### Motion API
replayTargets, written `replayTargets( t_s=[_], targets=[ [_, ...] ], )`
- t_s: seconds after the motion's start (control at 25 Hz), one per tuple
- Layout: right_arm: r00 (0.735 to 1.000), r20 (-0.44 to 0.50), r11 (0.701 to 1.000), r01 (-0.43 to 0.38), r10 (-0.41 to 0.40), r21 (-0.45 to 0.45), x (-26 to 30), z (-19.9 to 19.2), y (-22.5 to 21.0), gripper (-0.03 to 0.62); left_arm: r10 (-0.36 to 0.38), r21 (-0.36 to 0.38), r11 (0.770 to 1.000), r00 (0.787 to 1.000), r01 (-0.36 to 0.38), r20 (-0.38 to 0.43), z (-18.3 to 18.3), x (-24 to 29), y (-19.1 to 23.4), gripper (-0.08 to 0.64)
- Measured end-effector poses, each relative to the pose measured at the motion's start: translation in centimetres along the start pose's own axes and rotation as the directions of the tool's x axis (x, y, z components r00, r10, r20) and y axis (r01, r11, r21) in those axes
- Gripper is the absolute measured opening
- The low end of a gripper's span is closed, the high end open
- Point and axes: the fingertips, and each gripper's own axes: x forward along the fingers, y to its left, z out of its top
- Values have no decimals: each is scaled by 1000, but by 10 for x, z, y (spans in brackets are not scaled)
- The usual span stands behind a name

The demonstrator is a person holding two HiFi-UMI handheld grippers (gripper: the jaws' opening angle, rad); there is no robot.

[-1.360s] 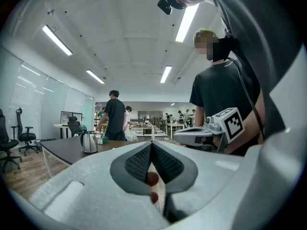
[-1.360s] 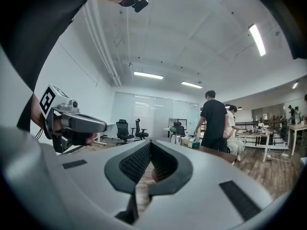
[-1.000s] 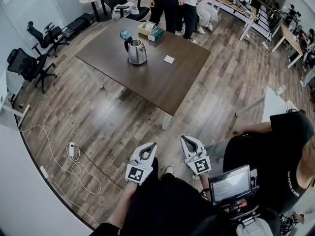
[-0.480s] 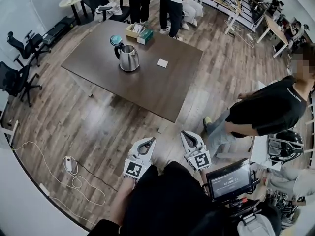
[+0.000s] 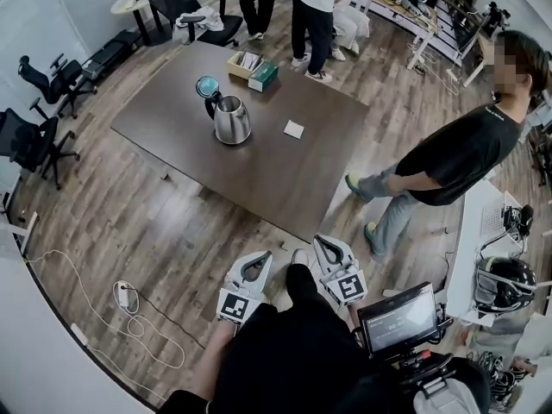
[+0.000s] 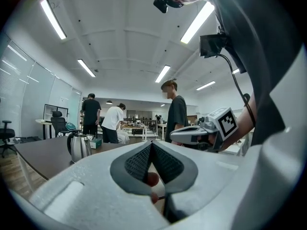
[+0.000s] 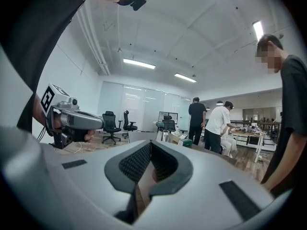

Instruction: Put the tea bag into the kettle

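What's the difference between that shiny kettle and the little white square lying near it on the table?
The kettle is shiny metal with a dark handle, while the white square, a tea bag, is plain white. The kettle stands upright and tall, and the tea bag lies flat. The kettle is by far the larger of the two. Both rest on the brown table, apart from each other.

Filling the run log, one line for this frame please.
phase: not started | left gripper: shut, empty | right gripper: shut, empty | tea bag: on table | kettle: on table
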Motion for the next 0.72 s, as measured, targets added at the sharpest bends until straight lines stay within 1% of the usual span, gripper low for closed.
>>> replayTargets(
  t_s=[0.12,0.28,0.36,0.44,0.48,0.56,0.64,0.72],
  targets=[
    [999,6,999,-42,42,-5,22,-7,-31,6,29,2,1000,1000,-29,-12,2,36,16,0],
    [995,15,995,-99,99,5,50,-11,-78,6,100,1,995,995,-100,-23,11,83,34,0],
    [992,2,992,-123,123,-2,65,-8,-102,6,139,-7,990,990,-139,-30,13,104,44,0],
    [986,5,986,-164,164,-21,79,-12,-120,6,162,4,987,986,-162,-25,15,120,53,0],
    [982,8,982,-187,187,-33,86,-15,-126,6,170,5,986,985,-169,-24,15,127,57,0],
    [976,2,975,-217,217,-53,99,-19,-134,6,177,-18,984,984,-177,-28,11,140,64,0],
    [974,-15,972,-227,227,-60,109,-22,-141,6,170,-45,984,985,-171,-34,6,151,69,0],
    [973,-42,972,-227,225,-64,122,-25,-146,6,154,-60,986,988,-155,-22,6,163,78,0]
  ],
)
